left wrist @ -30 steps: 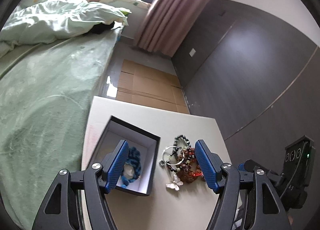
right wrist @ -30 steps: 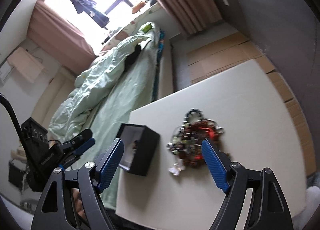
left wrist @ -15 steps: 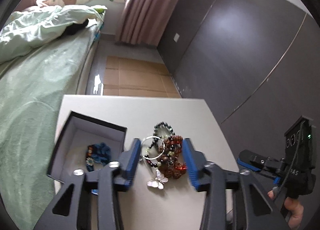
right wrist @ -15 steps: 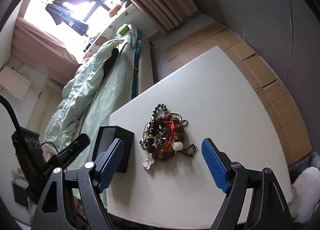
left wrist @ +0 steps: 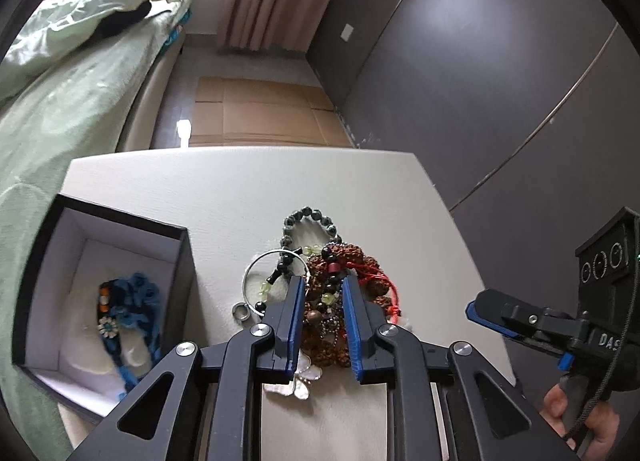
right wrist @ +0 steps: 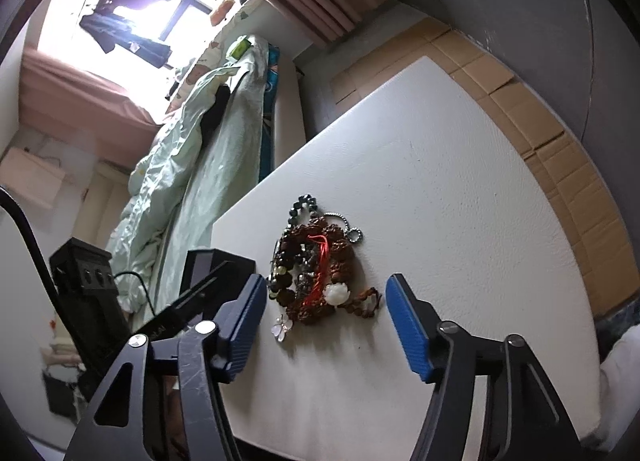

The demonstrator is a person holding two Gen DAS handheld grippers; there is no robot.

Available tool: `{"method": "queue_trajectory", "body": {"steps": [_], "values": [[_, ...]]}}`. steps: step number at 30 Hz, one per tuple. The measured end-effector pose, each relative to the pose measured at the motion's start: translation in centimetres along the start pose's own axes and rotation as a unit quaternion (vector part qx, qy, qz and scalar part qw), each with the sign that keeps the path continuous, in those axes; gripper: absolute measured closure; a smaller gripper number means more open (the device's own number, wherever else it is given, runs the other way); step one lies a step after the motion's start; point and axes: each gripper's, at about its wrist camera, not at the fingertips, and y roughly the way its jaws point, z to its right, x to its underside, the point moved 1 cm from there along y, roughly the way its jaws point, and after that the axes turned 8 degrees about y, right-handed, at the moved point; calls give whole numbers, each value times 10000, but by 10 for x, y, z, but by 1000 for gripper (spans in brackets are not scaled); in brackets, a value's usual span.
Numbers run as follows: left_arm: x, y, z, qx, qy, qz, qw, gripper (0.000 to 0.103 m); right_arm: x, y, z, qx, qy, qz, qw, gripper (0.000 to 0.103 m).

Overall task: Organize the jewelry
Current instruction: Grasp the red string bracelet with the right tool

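My left gripper (left wrist: 320, 313) sits low over the jewelry pile (left wrist: 332, 293) on the white table (left wrist: 240, 189), its blue pads narrowed around the brown bead bracelet (left wrist: 320, 337) in the heap; whether they actually pinch it I cannot tell. My right gripper (right wrist: 326, 315) hangs released, jaws wide, just short of the same pile. Left of the pile stands the open black box (left wrist: 120, 221), a blue braided bracelet (left wrist: 132, 309) lying inside.

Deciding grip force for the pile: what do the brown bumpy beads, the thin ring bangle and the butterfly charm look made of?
Brown beads: likely dried seeds, matte and knobbly. Bangle: apparently polished metal, thin and silvery. Butterfly charm: glossy pearly white wings, perhaps shell or enamel.
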Motion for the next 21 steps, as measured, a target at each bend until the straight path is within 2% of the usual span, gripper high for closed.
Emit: {"method": "queue_trajectory", "body": {"steps": [4,7,13,15,19,21], "values": [[0,12,1,-18,15,-90,10000,83,-4,7,7,-69,132,-59,9999,42],[0,20,1,-63,26,-155,9999,83,-6,13,10,-127,200,-150,9996,49],[4,30,-1,-171,-10,-242,9996,97,-6,28,5,-190,95,-276,9994,51],[4,30,-4,-94,-93,-235,9996,101,-7,34,0,-173,43,-328,9993,51],[2,22,-9,5,-236,-140,9996,101,-7,49,-6,-43,-87,-424,9991,52],[0,16,-11,47,-255,-67,9996,101,-7,55,-8,30,-132,-475,9988,58]]}}
